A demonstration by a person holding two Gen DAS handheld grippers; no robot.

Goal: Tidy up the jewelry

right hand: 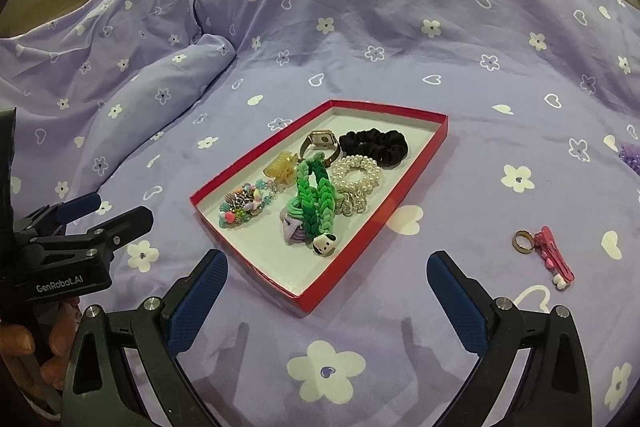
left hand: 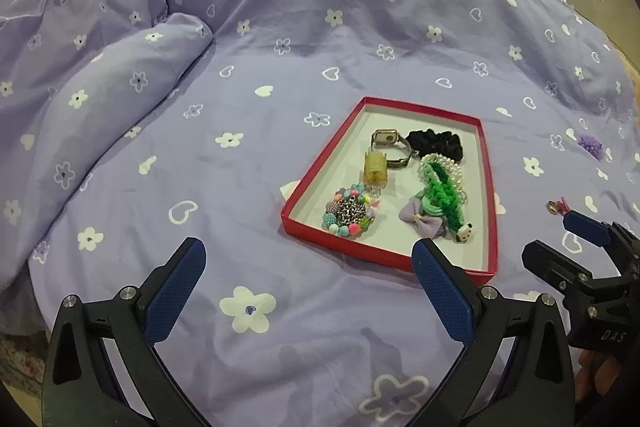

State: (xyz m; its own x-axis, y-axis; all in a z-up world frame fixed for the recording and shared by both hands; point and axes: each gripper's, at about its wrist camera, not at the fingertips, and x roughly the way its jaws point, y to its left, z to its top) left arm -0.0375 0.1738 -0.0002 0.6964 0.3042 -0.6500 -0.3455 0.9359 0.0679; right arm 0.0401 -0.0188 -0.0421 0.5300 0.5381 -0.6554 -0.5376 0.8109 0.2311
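Both the left claw [left hand: 308,291] and right claw [right hand: 326,299] are being held wide apart and empty, since a ring [right hand: 523,241] and pink clip [right hand: 554,259] are lying outside the red tray [right hand: 416,171].

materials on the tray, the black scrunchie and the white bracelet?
Red tray: looks like matte cardboard, thin straight walls, plain white inside.
Black scrunchie: fabric, likely satin, gathered folds with soft sheen.
White bracelet: glossy round beads, pearl-like, probably plastic; cannot tell for sure.

Dim, soft shadows, perhaps overhead light
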